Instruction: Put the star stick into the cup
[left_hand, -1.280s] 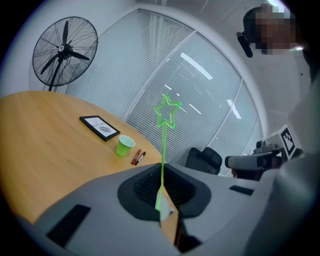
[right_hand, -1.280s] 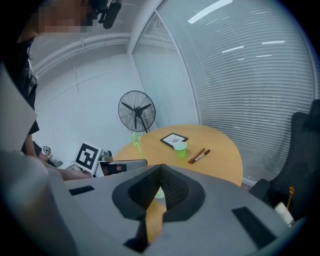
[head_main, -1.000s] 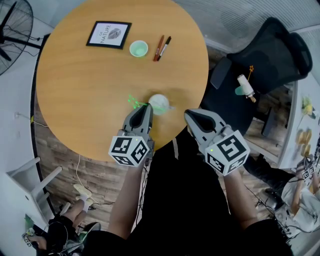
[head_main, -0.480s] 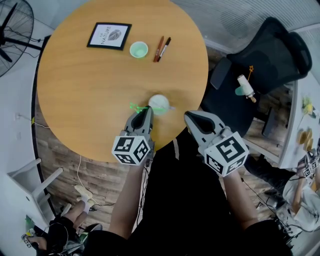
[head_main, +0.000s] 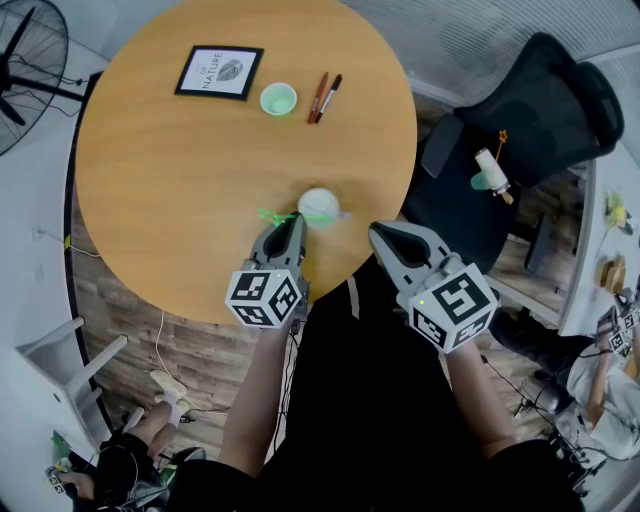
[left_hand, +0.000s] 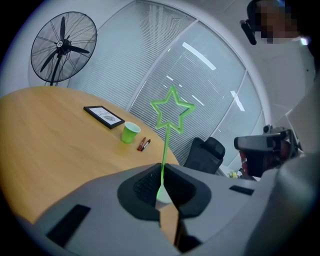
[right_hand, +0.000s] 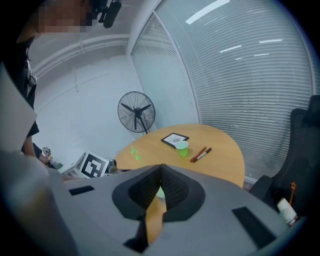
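A green star stick (left_hand: 171, 116) is clamped upright in my left gripper (left_hand: 162, 169), which is shut on its thin stem. In the head view its star (head_main: 270, 214) points left from the left gripper (head_main: 293, 220), right beside a pale cup (head_main: 318, 206) near the table's front edge. That cup (left_hand: 162, 196) shows just below the jaws. My right gripper (head_main: 383, 231) hovers at the table's edge to the right of the cup, shut with nothing in it (right_hand: 160, 170). From the right gripper view the star (right_hand: 134, 151) is small, at the left.
At the far side of the round wooden table (head_main: 160, 170) stand a green cup (head_main: 277, 98), two pens (head_main: 323, 97) and a framed picture (head_main: 218, 69). A black office chair (head_main: 530, 110) with a small bottle (head_main: 490, 170) on it stands at the right. A fan (head_main: 22, 50) stands at the left.
The left gripper has shifted slightly toward me and the star end has swung a little nearer. The right gripper has not moved.
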